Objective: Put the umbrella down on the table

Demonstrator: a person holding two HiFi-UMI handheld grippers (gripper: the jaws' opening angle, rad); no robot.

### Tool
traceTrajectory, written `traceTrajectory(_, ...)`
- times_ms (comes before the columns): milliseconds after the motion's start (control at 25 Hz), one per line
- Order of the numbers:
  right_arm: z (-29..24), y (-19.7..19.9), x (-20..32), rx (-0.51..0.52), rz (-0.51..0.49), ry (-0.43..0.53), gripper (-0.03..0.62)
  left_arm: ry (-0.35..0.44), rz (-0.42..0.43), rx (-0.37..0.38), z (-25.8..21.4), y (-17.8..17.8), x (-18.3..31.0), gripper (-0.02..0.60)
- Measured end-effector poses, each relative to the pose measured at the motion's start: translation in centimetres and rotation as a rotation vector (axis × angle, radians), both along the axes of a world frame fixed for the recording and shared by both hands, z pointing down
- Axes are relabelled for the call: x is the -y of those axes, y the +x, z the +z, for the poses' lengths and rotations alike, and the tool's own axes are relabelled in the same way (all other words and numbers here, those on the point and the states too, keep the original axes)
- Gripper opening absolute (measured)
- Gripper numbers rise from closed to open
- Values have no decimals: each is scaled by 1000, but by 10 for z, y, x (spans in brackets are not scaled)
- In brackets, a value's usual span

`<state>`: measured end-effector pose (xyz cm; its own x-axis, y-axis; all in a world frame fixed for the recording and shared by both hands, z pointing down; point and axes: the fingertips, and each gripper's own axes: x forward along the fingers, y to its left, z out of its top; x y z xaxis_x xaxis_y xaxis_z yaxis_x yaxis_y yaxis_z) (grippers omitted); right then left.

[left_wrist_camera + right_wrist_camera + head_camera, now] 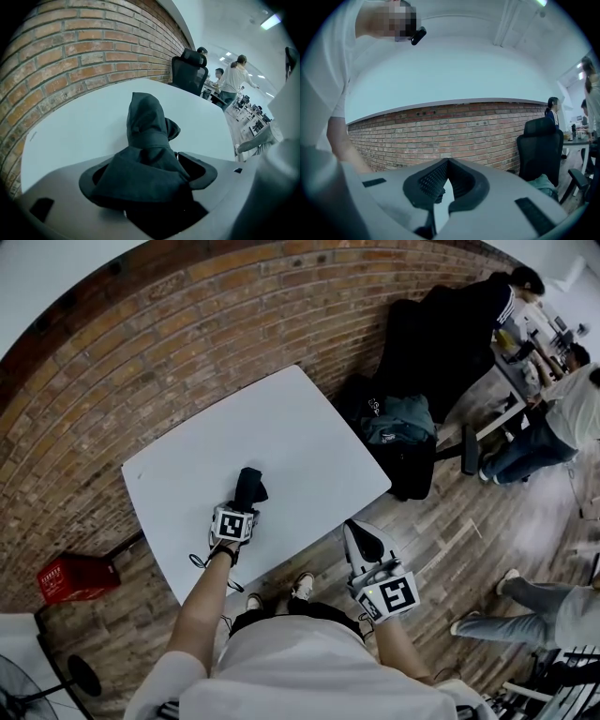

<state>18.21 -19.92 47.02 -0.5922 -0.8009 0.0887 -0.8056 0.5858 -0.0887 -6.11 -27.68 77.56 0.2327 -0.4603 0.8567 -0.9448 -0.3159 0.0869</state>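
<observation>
A folded dark umbrella (249, 486) lies on the white table (281, 418), near its front edge. My left gripper (244, 505) points steeply down at the umbrella's near end. In the left gripper view the umbrella (145, 126) runs away from me across the table (79, 126), and its bunched near end sits between the jaws of my left gripper (147, 176), which stand wide apart. The right-hand pad (202, 169) is clear of the fabric. My right gripper (359, 538) hangs level beyond the table's right front edge. Its tips meet in the right gripper view (447, 164) with nothing in them.
A brick wall runs behind the table. A black office chair (422, 343) and a black bag with a teal cloth (398, 427) stand right of the table. People work at a desk at far right. A red crate (75, 577) and a fan (19, 690) are at left.
</observation>
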Motion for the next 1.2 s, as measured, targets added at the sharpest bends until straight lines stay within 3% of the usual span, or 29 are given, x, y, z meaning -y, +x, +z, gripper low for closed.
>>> traceTrajectory(640,-4,-28,-5,26,-30,25,18,88,24,-70,-42,5,-8,385)
traceTrajectory(800,-4,-36,-13,31,-20,20,18,95,29,-118,-46,7,-17,385)
traceTrajectory(1200,-12,-58,-35,23,-4,19,18,121,31,-145,-59,-10,-35,385)
